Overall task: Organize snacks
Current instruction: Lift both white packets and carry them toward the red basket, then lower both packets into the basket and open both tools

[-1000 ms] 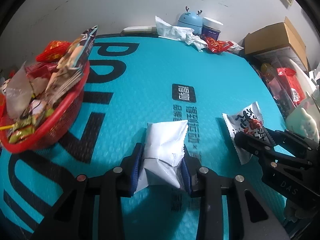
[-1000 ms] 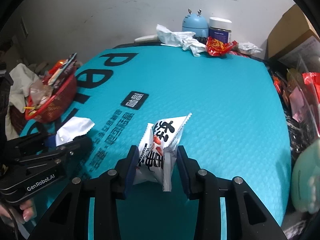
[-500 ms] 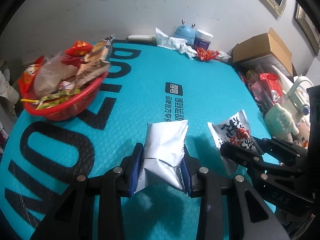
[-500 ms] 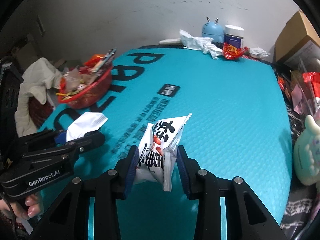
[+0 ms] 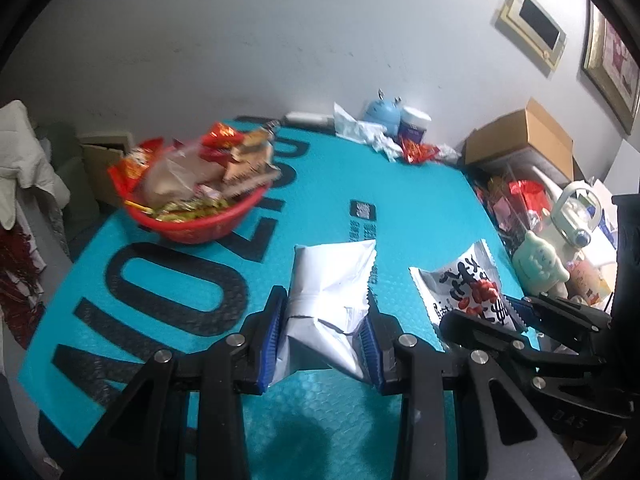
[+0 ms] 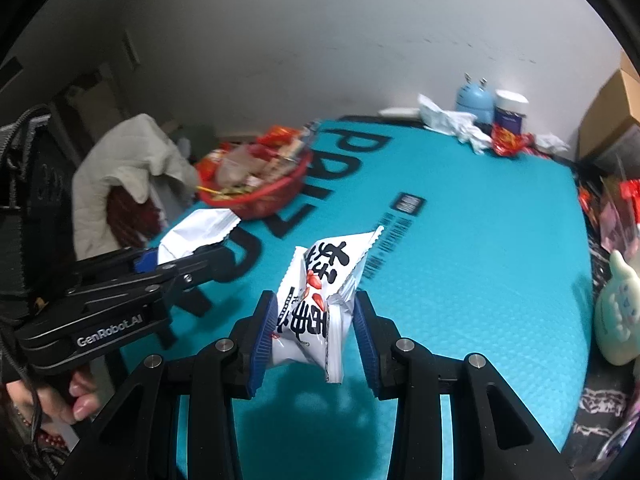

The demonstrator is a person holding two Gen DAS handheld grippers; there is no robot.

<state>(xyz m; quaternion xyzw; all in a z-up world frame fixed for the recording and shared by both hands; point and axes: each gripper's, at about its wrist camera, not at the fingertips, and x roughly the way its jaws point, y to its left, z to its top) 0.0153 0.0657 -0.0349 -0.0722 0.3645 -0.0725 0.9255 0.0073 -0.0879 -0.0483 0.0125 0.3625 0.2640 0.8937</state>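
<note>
My left gripper [image 5: 323, 332] is shut on a plain white snack packet [image 5: 328, 292] and holds it above the teal mat [image 5: 360, 176]. It also shows in the right wrist view [image 6: 196, 258] with the white packet [image 6: 196, 230]. My right gripper [image 6: 316, 332] is shut on a white packet with black characters and red peanuts [image 6: 320, 296], also held above the mat. That packet shows in the left wrist view [image 5: 468, 284] with the right gripper [image 5: 492, 316]. A red basket [image 5: 200, 224] heaped with snacks stands at the far left of the mat, also in the right wrist view [image 6: 260, 196].
At the mat's far edge lie crumpled white wrappers [image 5: 360, 132], a blue deer-shaped gadget [image 5: 382, 112], a white-lidded jar [image 5: 414, 122] and a red wrapper [image 5: 418, 152]. A cardboard box [image 5: 520, 140], a green plush figure [image 5: 536, 264] and clutter line the right side.
Both grippers have risen and pulled back with their packets, so the basket and table look farther away and more of the wall and room show.
</note>
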